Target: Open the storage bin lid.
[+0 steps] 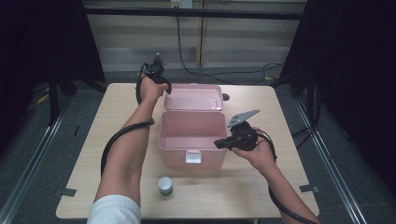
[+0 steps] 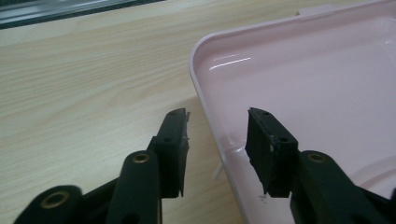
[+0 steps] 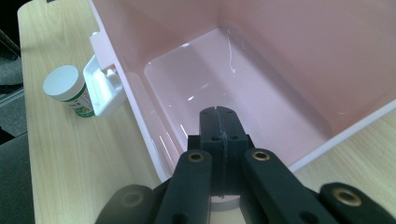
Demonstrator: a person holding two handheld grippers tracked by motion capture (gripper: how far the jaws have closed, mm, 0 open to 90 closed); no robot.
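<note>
An open pink box [image 1: 177, 156] stands mid-table, its lid [image 1: 194, 98] folded back flat behind it. My left gripper [image 1: 167, 88] is at the lid's left corner. In the left gripper view it [image 2: 217, 149] is open and straddles the lid's rim [image 2: 205, 93], one jaw outside over the table and one inside; the pads do not press on it. My right gripper [image 1: 218, 143] is at the box's right wall near the front. In the right gripper view it [image 3: 218, 112] is shut, pads together, pointing into the empty box [image 3: 280, 70].
A small white-capped bottle [image 1: 165, 185] with a green label stands on the table in front of the box, and the bottle [image 3: 67, 88] stands near the box's white latch [image 3: 105, 86]. Light wooden tabletop [image 1: 93, 154] lies bare left and right of the box. Cables run across the floor behind.
</note>
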